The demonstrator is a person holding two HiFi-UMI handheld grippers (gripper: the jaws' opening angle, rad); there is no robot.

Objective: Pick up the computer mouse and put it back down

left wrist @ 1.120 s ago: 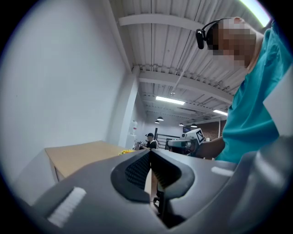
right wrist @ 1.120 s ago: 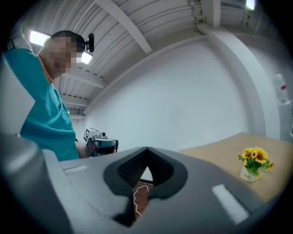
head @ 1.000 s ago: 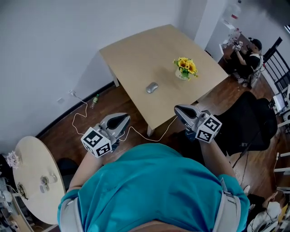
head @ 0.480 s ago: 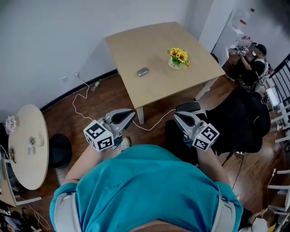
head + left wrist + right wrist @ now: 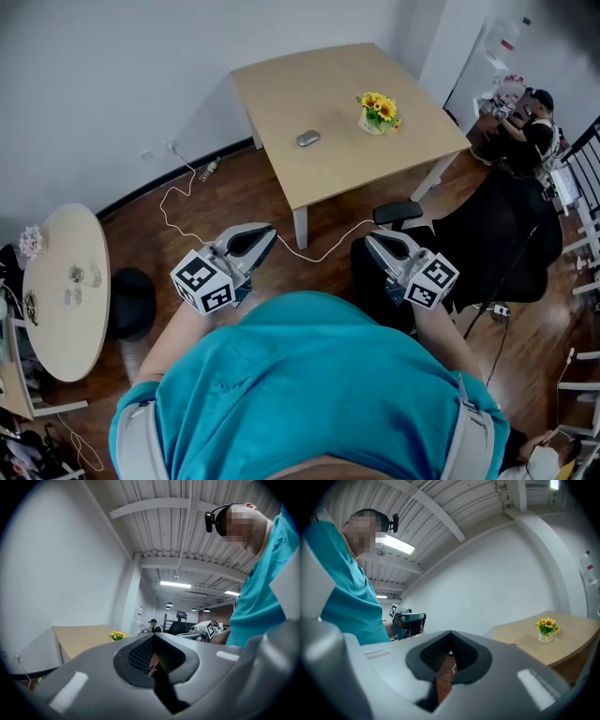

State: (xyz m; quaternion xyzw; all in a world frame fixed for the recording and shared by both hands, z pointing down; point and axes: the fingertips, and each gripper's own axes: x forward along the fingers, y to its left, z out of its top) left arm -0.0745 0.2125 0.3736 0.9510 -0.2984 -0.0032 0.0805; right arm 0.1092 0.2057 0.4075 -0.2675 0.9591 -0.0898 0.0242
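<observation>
A grey computer mouse [image 5: 307,139] lies on the square wooden table [image 5: 281,89], with a small pot of yellow flowers [image 5: 378,110] to its right. My left gripper [image 5: 263,235] and right gripper [image 5: 377,242] hang over the wooden floor, well short of the table's near corner. Both are shut with nothing between the jaws. In the left gripper view the closed jaws [image 5: 153,638] point level toward the table [image 5: 79,639] and flowers [image 5: 117,635]. The right gripper view shows its closed jaws [image 5: 451,635], with the flowers [image 5: 546,629] far right. The mouse cannot be made out in either gripper view.
A round side table [image 5: 61,281] stands at the left, beside a dark round stool [image 5: 131,302]. A white cable [image 5: 187,220] snakes over the floor. A black office chair [image 5: 511,239] stands at the right, and a person [image 5: 525,122] sits at the far right.
Both grippers and the head view have drawn back from the table. It now lies farther off and looks smaller. The mouse has not moved on it.
</observation>
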